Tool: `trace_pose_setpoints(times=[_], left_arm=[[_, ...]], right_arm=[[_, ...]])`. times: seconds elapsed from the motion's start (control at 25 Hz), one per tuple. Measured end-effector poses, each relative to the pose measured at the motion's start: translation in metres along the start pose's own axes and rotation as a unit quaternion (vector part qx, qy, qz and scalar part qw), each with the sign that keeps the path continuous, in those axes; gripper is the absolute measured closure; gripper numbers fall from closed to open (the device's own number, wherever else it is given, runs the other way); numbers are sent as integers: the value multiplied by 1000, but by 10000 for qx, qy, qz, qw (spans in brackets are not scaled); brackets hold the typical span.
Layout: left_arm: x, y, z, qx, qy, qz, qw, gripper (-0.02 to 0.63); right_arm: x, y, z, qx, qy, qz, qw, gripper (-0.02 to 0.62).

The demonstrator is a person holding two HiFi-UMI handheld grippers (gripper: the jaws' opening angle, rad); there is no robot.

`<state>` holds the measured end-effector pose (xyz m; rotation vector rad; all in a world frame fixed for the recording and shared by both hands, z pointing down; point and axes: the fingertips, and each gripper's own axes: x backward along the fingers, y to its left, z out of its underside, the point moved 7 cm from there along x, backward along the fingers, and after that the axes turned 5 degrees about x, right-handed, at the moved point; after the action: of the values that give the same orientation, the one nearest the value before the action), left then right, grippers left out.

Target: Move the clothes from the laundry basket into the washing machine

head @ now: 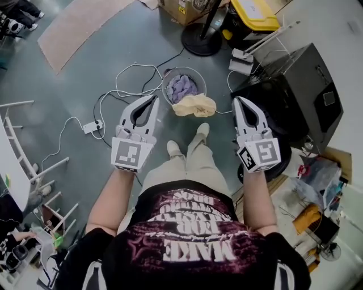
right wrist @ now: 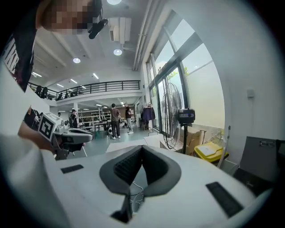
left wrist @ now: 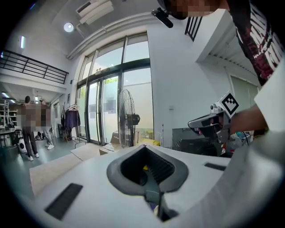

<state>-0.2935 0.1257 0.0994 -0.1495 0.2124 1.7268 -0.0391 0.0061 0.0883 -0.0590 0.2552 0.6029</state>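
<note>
A round laundry basket (head: pixel 170 76) stands on the floor ahead of the person's feet. Purple clothes (head: pixel 181 86) lie in it, and a cream garment (head: pixel 195 105) hangs over its near rim. The washing machine (head: pixel 295 96), dark and boxy, stands at the right. My left gripper (head: pixel 153 99) is held left of the basket, shut and empty. My right gripper (head: pixel 237 101) hovers between basket and machine, also shut with nothing in it. In the left gripper view the jaws (left wrist: pixel 144 149) meet; the right gripper view shows the same (right wrist: pixel 141 148). Each gripper view catches the other gripper (left wrist: pixel 209 122) (right wrist: pixel 71 136).
White cables and a power strip (head: pixel 92 126) trail over the floor left of the basket. A standing fan (head: pixel 201 39) and a yellow-lidded bin (head: pixel 252 14) are behind it. A white rack (head: pixel 22 153) is at the left, clutter at the right. People stand far off in the hall (right wrist: pixel 116 120).
</note>
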Motion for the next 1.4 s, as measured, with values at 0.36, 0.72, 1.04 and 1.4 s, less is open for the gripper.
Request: trace_pose_setpoints(times=[0.36,0.72,1.04,1.4], left_arm=[[-30,5,45,66,265,-131,9995,601],[-75,-8,95,162,467,-131,9987,601],[-113,-14,136,175,608,-90,9980,601],[-138,-15,183,327,640,-150,9973,601]], right_arm=[[-36,-17,66,-253,314,-241,9989,592],[-66,-38,123,-220,448,-453,9977,592],[-76,-55,175,-398,646,-395,9963,592],[-92,-74,228,-325,883,-392,9948,592]])
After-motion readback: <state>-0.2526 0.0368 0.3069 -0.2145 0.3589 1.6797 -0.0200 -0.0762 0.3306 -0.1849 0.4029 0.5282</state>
